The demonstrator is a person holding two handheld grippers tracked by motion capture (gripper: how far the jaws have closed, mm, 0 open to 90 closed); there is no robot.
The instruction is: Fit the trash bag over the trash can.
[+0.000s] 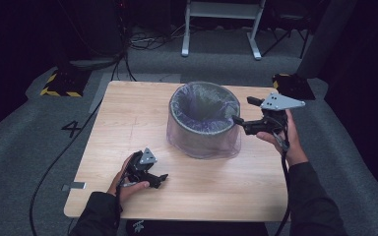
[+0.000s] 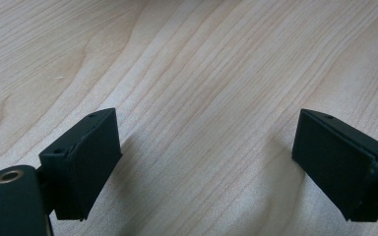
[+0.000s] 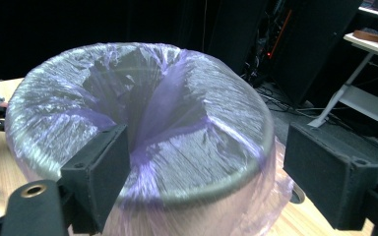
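Observation:
A round bin point(image 1: 202, 140) lined with a see-through purple bag point(image 3: 177, 113) stands on the wooden table point(image 1: 128, 118), right of middle toward the back. My right gripper point(image 1: 242, 111) is held level at the bin's right rim and points at it. In the right gripper view its jaws point(image 3: 206, 142) stand wide open on either side of the near rim point(image 3: 216, 189), with neither pad touching the bag. My left gripper point(image 1: 160, 179) rests near the table's front left. It is open point(image 2: 206, 132) over bare wood point(image 2: 202, 59), with nothing between its pads.
Cables trail across the grey floor around the table. Yellow-and-black striped bases sit at the back left point(image 1: 61, 84) and back right point(image 1: 290, 83). A white table frame point(image 1: 221, 24) stands behind. A small grey tab point(image 1: 74, 186) lies at the table's front left corner.

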